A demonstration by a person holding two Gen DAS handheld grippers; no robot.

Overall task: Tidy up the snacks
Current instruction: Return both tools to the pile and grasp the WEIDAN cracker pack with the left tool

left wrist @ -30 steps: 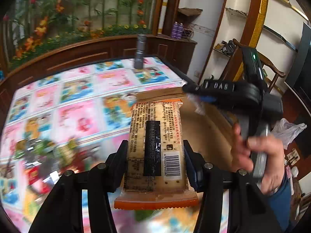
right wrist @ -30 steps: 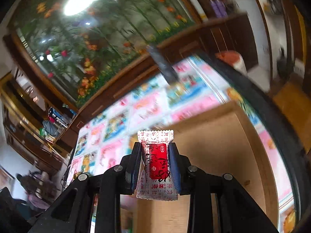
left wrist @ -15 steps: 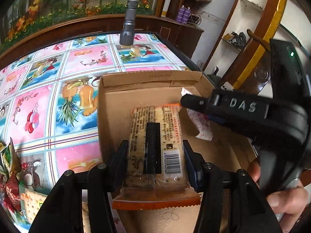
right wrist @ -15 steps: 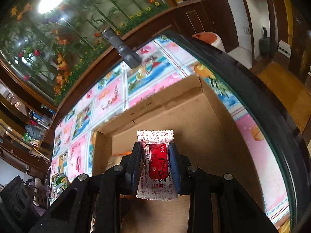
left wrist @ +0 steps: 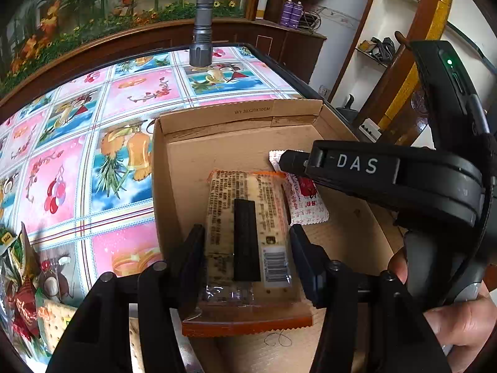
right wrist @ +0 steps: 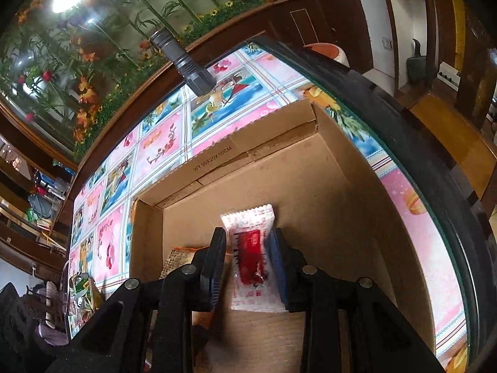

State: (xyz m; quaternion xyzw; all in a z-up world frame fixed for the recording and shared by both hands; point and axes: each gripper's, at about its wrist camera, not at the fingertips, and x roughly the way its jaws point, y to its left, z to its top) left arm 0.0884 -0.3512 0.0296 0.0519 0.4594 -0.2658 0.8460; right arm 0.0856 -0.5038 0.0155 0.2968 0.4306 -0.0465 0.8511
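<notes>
Cracker pack point(left wrist: 245, 233) between opening left hand-held gripper point(left wrist: 247, 258); right point(right wrist: 248, 264) clamps half-hidden sachet point(right wrist: 250, 248)

Open, shallow cardboard box point(left wrist: 217, 143) on the worktop, flaps up, plain brown floor, printed size mark along the far flap. Inside, toward the left wall: long cracker pack point(left wrist: 245, 233), clear wrap over pale biscuits, orange crimped ends, black strip down the middle, barcode at lower right (back face up), lying lengthwise. Just beside it on the right, near edges overlapping or touching (cannot tell which): small white sachet point(right wrist: 251, 258) with a red panel and red lettering, serrated ends, flat on the box floor. Outside the box, at the left edge of the worktop: loose heap of more snack packets point(left wrist: 21, 295), green, red and cracker-coloured, partly cut off.
</notes>
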